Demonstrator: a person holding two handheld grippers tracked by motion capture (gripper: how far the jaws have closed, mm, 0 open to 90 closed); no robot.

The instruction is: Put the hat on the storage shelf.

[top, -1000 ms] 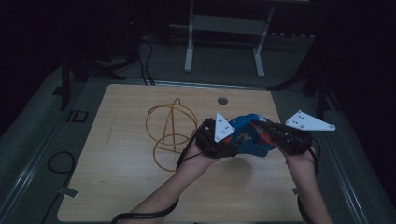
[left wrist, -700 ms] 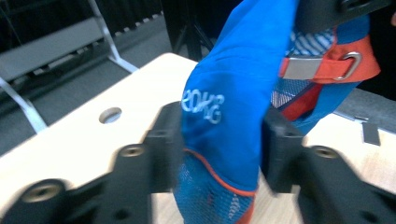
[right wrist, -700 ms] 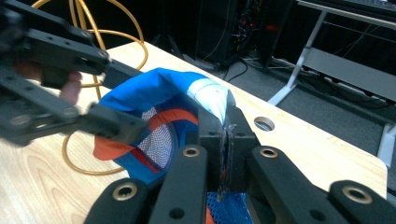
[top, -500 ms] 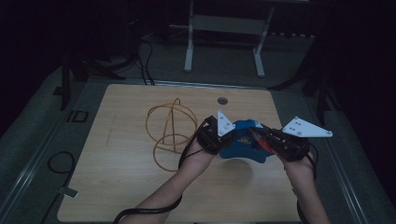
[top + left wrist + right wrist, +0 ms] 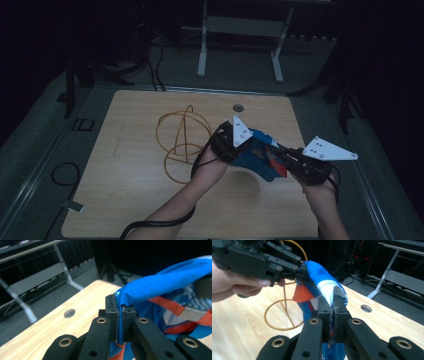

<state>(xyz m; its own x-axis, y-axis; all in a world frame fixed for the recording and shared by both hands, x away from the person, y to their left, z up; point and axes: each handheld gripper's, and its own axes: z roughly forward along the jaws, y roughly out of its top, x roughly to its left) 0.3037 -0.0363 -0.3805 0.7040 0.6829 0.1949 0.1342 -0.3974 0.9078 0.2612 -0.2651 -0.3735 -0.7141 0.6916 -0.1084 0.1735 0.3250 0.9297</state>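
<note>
A blue cloth item with orange and white patches (image 5: 258,159) hangs just above the wooden table (image 5: 130,200), stretched between both grippers. My left gripper (image 5: 239,148) is shut on its blue edge (image 5: 130,293); the fabric runs down between the jaws (image 5: 120,322). My right gripper (image 5: 284,162) is shut on the opposite edge, where white and blue fabric (image 5: 332,293) is pinched. The left gripper (image 5: 300,270) faces it from the upper left in the right gripper view, held by a hand (image 5: 234,287).
A gold wire stand of hoops (image 5: 182,137) sits on the table left of the cloth, also seen as a gold ring (image 5: 283,315). A round hole (image 5: 238,107) lies near the far edge. A metal frame (image 5: 240,30) stands on the floor beyond.
Both grippers and the cloth have drifted slightly toward the near side and lower over the table; the grips are unchanged.
</note>
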